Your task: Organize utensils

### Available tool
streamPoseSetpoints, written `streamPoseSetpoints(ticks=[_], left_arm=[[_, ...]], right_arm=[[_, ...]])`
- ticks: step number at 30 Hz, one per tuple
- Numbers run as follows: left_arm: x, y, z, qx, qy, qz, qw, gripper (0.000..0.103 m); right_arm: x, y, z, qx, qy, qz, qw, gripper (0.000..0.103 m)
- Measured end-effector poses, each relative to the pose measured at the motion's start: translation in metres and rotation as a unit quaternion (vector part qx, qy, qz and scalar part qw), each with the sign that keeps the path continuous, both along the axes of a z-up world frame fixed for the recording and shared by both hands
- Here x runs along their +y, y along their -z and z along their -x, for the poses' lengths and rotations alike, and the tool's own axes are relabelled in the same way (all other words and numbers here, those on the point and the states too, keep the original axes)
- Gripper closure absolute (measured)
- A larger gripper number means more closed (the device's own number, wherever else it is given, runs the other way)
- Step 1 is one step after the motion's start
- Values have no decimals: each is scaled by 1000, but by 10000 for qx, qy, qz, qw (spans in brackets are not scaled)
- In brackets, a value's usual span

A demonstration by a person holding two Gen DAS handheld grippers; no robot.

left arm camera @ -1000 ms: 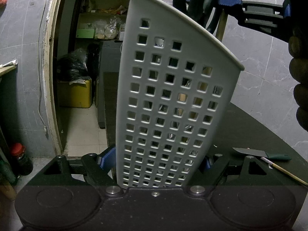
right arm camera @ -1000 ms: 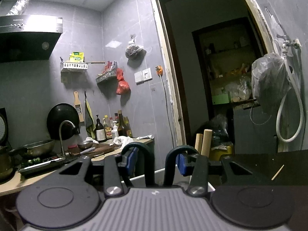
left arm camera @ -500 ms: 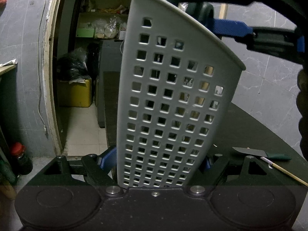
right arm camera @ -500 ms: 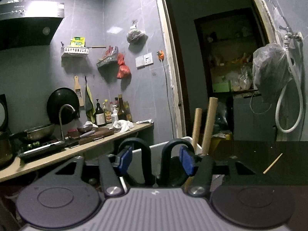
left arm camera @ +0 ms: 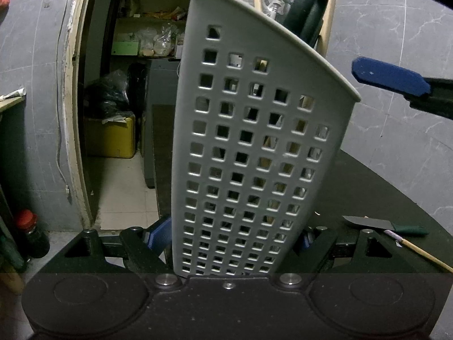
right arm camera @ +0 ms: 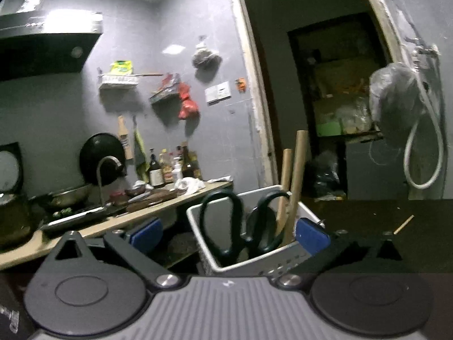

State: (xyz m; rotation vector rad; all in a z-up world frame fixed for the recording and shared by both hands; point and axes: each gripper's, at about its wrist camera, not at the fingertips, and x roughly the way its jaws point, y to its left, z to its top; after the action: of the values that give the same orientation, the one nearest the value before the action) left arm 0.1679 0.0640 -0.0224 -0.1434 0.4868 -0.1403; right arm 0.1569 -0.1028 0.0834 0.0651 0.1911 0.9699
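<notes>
Right gripper fingers opening off one scissors, two wooden handles, left gripper pinching caddy

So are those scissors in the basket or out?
In. The scissors stand handles-up inside the white basket, beside two wooden handles.

White perforated holder standing upright, holding scissors and two wooden handles at its 2 o'clock corner.

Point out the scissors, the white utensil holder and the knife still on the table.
scissors (right arm camera: 223, 223): right wrist view, left handle loop.
white utensil holder (left arm camera: 254, 147): left wrist view, perforated side wall.
knife (left arm camera: 368, 223): left wrist view, dark blade.
</notes>
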Motion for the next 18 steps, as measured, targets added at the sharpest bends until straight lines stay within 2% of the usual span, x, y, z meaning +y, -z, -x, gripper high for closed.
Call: streamPoseSetpoints(ticks=[5,10,14,18], left_arm=[[1,-1,1,7,6,27,10000,19],[0,-2,1,10,-5,-13,10000,19],[-1,-1,1,18,-3,-5,10000,19],[-2,-2,1,25,-11,-44,10000,19]], right_arm=[[-20,3,10,-84,174,-333,9993,0],[-60,16,14,89,948,-722,9928,0],[-91,33,13,436,1888,-720,9784,0],[-122,54,9,953,2738,-599,9552,0]])
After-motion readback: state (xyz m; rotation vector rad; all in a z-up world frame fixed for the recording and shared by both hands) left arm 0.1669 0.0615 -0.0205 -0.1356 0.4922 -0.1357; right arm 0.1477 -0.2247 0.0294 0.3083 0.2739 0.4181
